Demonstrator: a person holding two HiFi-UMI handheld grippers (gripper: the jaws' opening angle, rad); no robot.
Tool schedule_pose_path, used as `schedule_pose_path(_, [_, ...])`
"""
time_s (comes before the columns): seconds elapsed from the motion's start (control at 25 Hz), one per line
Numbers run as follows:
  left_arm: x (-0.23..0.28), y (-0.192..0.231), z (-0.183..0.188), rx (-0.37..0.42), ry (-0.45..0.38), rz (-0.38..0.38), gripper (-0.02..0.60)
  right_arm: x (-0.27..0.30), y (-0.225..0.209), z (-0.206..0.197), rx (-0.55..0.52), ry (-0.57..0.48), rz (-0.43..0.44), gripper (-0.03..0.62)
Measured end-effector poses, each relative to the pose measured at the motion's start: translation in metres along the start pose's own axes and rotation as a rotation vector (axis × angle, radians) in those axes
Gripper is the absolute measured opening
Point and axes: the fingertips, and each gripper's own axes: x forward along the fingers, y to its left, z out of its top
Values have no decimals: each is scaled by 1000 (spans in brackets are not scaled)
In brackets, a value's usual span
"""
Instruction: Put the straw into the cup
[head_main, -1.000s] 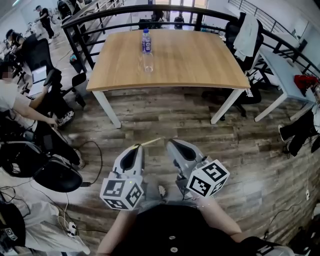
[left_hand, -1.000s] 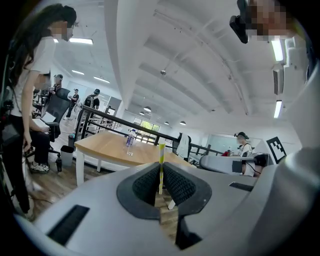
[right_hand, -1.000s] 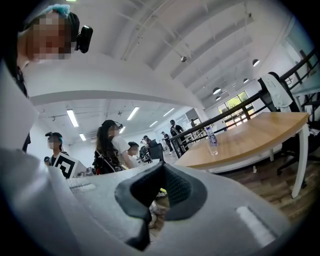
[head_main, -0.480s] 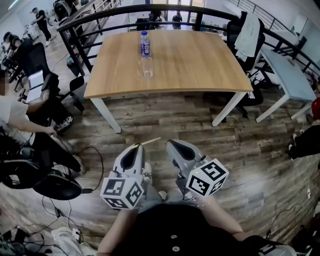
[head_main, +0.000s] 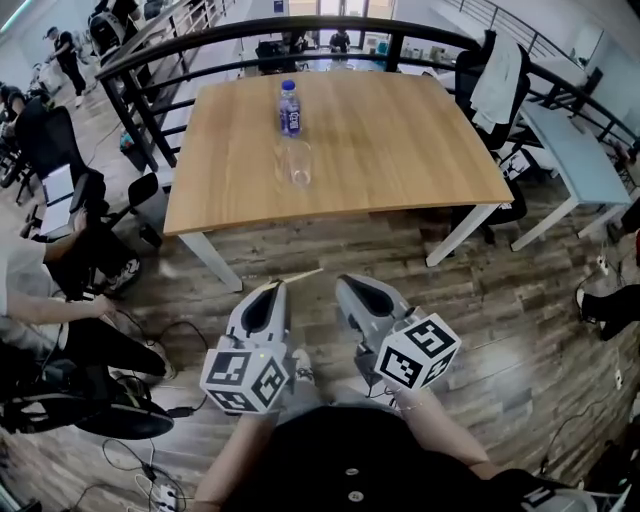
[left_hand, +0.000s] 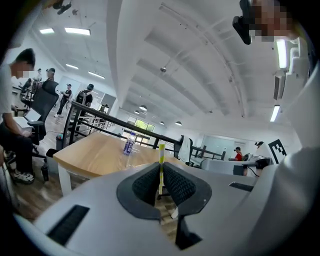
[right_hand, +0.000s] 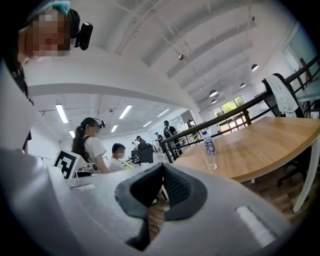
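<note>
A thin pale yellow straw (left_hand: 161, 165) stands upright between the pads of my left gripper (left_hand: 161, 170), which is shut on it. From the head camera the straw (head_main: 301, 276) pokes out to the right of the left gripper (head_main: 272, 288), low over the wood floor. A clear cup (head_main: 299, 164) stands on the wooden table (head_main: 420, 150), just in front of a water bottle (head_main: 288, 108). Both are well ahead of the grippers. My right gripper (head_main: 350, 286) hangs beside the left one, shut with nothing in it. The right gripper view shows the cup (right_hand: 210, 161) and the bottle (right_hand: 209, 143) far off.
The table's white legs (head_main: 212, 262) stand on the plank floor. A black railing (head_main: 160, 50) runs behind it. Office chairs and seated people (head_main: 60, 300) crowd the left. A pale blue table (head_main: 575, 150) and a chair with a white garment (head_main: 497, 70) are at the right.
The table with cup and bottle has drawn nearer and lower in the head view. Both grippers keep their pose, the straw still held in the left one.
</note>
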Motion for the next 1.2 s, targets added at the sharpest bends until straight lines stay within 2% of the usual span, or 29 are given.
schedule_pose_path(0.4, [53,80,34,-3,5,-67,35,100,-19,10,3,-23,-45,-2])
schedule_pose_path(0.64, [76,109,41,-17,17,-112,35,133,-23,11,-14,-19,-75,-2])
schedule_pose_path(0.88, [90,116,48,-38,35,-139,35,140,-38,17,1,2,-135,-2])
schedule_pose_path(1.2, [112,130,62,-47,16,-130,34,166,-51,22,2,10,-114,-2])
